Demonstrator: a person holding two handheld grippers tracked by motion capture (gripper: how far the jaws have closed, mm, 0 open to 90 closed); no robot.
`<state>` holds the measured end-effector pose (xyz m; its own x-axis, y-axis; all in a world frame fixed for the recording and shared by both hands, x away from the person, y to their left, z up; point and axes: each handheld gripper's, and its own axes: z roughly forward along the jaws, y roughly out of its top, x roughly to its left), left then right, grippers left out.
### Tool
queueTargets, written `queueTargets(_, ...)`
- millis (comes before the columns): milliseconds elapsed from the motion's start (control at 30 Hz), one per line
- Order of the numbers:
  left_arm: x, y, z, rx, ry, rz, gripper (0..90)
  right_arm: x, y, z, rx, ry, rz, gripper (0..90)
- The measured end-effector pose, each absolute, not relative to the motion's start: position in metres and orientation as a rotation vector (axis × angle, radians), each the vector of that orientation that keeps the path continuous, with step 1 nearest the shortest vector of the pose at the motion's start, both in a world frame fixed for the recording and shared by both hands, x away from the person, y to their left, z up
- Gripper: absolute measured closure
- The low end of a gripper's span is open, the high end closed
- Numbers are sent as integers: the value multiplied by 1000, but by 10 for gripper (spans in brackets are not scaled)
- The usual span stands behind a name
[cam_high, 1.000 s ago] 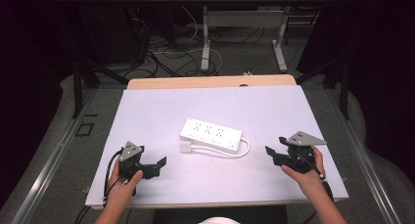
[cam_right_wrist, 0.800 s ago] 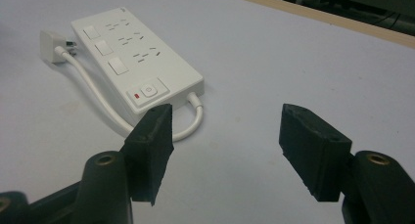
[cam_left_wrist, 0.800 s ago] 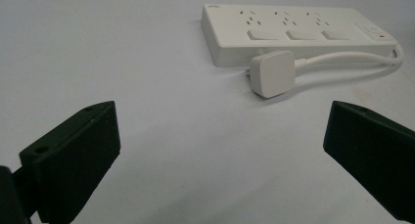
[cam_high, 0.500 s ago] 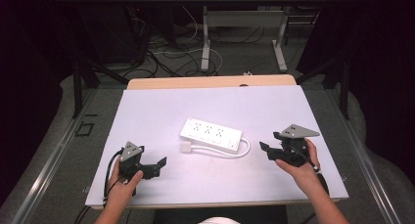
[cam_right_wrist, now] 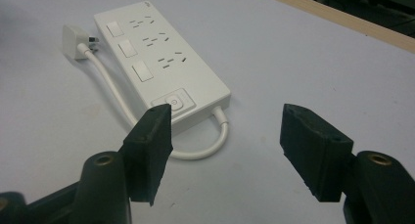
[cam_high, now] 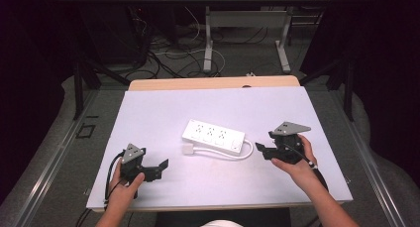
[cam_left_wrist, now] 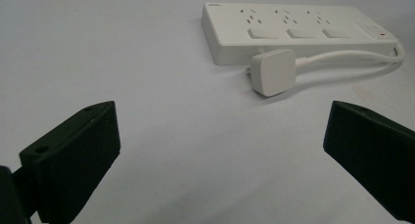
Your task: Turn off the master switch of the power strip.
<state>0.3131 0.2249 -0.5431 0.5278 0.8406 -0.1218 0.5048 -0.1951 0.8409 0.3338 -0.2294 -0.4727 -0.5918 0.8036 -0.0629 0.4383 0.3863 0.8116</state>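
A: On the left?
B: The left claw (cam_high: 161,166) sits low on the pale lilac tabletop (cam_high: 163,113), jaws wide, gripping nothing.
A: And the middle?
B: A white plastic three-socket power strip (cam_high: 214,136) lies flat, its white cord (cam_high: 223,154) looped alongside, white plug (cam_high: 188,149) just beside its near-left corner.
A: Right?
B: The right claw (cam_high: 260,151) hovers near the strip's switch end, jaws partly apart, empty.

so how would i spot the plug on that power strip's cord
Start at the white table and find the white power strip near its middle. Its cord loops along the near edge to a small square white plug lying loose by the strip's left end, unlike the strip's built-in switches.
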Motion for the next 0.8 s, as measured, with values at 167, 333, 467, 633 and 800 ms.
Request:
queueTargets(167,313,224,-544,1848,1113,468,5,339,-225,-473,1053,2248,1051,363)
queueTargets(333,313,224,-544,1849,1113,468,5,342,-217,-473,1030,2304,1020,363)
queueTargets(467,313,224,-544,1850,1112,465,5,344,-214,-473,1017,2330,987,363)
queueTargets(633,313,224,-544,1854,1110,464,5,347,-211,-476,993,2376,939,363)
queueTargets(800,314,224,-544,1860,1105,472,5,351,-206,-480,957,2419,894,363)
